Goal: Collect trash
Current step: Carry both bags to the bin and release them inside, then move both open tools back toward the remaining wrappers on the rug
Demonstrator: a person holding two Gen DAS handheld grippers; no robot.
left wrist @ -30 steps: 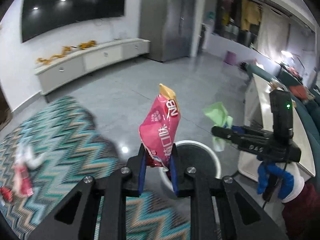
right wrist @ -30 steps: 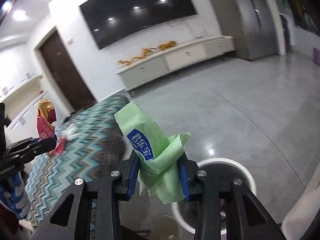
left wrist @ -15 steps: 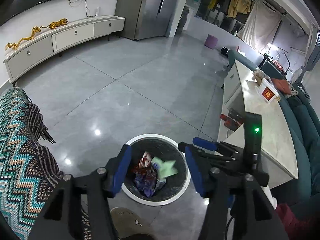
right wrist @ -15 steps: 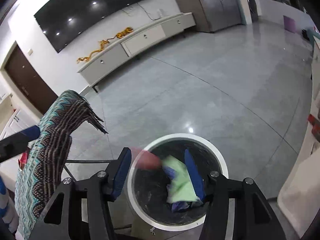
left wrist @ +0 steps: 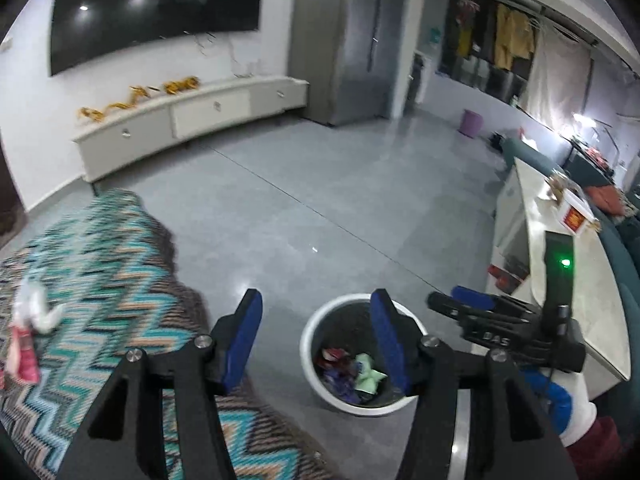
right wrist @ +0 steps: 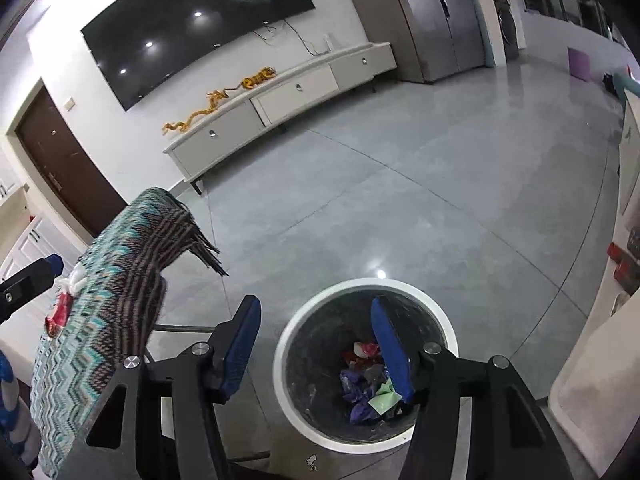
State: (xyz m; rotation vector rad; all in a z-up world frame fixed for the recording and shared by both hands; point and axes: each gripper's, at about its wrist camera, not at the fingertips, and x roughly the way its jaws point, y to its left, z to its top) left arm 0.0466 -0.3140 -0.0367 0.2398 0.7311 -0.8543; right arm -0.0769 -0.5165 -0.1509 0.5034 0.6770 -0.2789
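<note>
A round white-rimmed trash bin (left wrist: 310,330) (right wrist: 282,344) stands on the grey floor and holds wrappers, among them a green packet (left wrist: 370,376) (right wrist: 385,396) and a red one (right wrist: 365,349). My left gripper (left wrist: 316,336) is open and empty, above the table edge to the left of the bin. My right gripper (right wrist: 316,340) is open and empty above the bin; it also shows in the left wrist view (left wrist: 472,304). More trash, a white and pink wrapper (left wrist: 30,332) (right wrist: 64,304), lies on the zigzag-patterned tablecloth (left wrist: 100,264) (right wrist: 120,280) at the left.
A white coffee table (left wrist: 560,264) with a red box stands to the right of the bin. A long white TV cabinet (left wrist: 192,116) and a wall TV are at the back. A grey fridge stands beyond. Open grey floor lies between them.
Both grippers opened and dropped their packets, pink from the left and green from the right, into the bin. Since then the left gripper has swung left toward the tablecloth.
</note>
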